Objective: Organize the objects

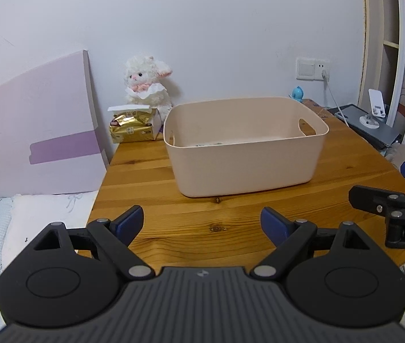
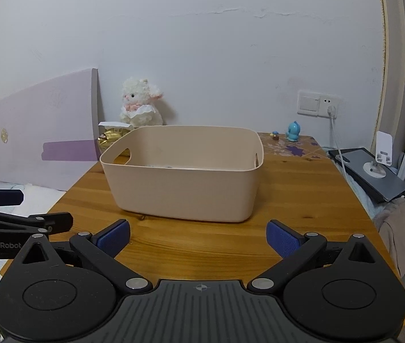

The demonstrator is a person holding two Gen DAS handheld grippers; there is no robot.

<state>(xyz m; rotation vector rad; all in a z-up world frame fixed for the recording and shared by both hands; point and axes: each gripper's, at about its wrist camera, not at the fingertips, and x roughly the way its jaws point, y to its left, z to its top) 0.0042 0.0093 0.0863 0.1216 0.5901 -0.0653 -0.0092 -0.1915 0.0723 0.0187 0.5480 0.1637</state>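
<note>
A beige plastic bin (image 1: 245, 168) (image 2: 182, 188) with cut-out handles stands on the wooden table (image 1: 174, 228) (image 2: 202, 245). Small items lie on its floor, mostly hidden by the near wall. My left gripper (image 1: 202, 224) hovers open over the table's near edge, short of the bin, nothing between its blue pads. My right gripper (image 2: 198, 237) is also open and empty, just in front of the bin. Each gripper shows at the side of the other's view: the right gripper (image 1: 402, 191), the left gripper (image 2: 8, 211).
A white plush lamb (image 1: 148, 85) (image 2: 141, 103) and a gold packet (image 1: 131, 127) (image 2: 109, 138) sit at the back left. A blue figurine (image 2: 293, 131), a wall socket with cable (image 2: 332, 108), a phone stand (image 2: 381, 154) on a dark tray stand right. A bed (image 1: 31, 228) lies left.
</note>
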